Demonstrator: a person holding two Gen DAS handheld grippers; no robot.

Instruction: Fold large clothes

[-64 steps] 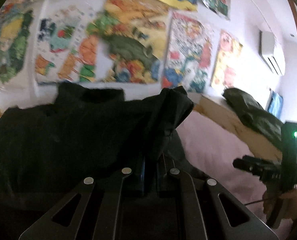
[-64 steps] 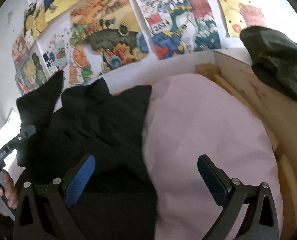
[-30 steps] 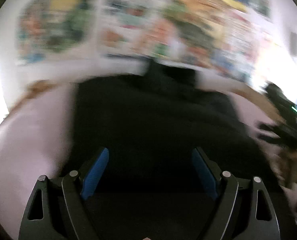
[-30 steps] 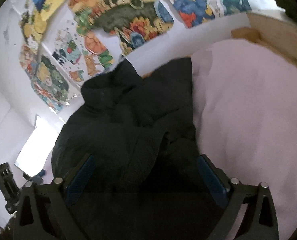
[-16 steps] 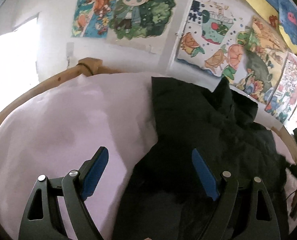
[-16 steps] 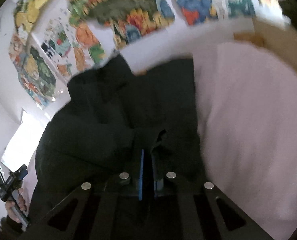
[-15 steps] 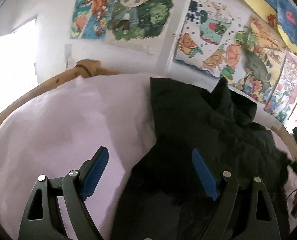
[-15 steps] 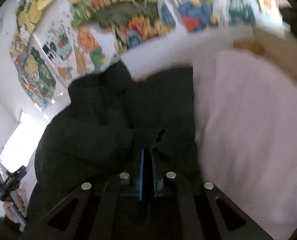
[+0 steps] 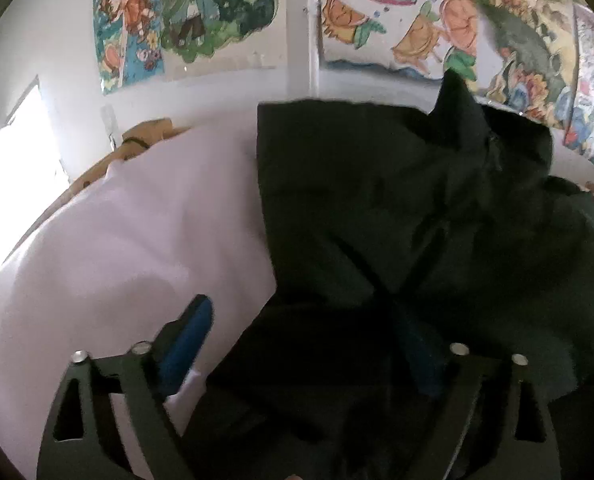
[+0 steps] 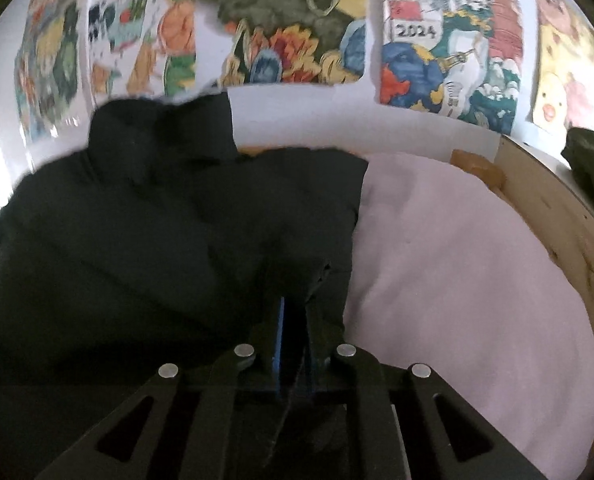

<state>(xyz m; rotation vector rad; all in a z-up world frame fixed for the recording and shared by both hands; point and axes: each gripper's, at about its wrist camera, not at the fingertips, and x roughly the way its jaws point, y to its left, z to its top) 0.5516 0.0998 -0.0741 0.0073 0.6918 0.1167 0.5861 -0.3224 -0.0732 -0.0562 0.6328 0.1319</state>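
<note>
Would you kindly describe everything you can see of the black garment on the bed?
The black garment is a large, dark, matte jacket-like piece, rumpled and partly folded, lying on the pink bed sheet with its collar end toward the postered wall. A seam or zip line shows near the collar. The right hand-held gripper is shut on a pinch of its near edge; the left hand-held gripper, jaws opening, straddles its other near edge without pressing it.

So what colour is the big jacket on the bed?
Black, maybe very dark green. The jacket shows best in the right wrist view, lying on the pale pink sheet.

dark garment [image 10: 589,160] cut off at right edge, posters [image 10: 281,32] motion-blurred
</note>
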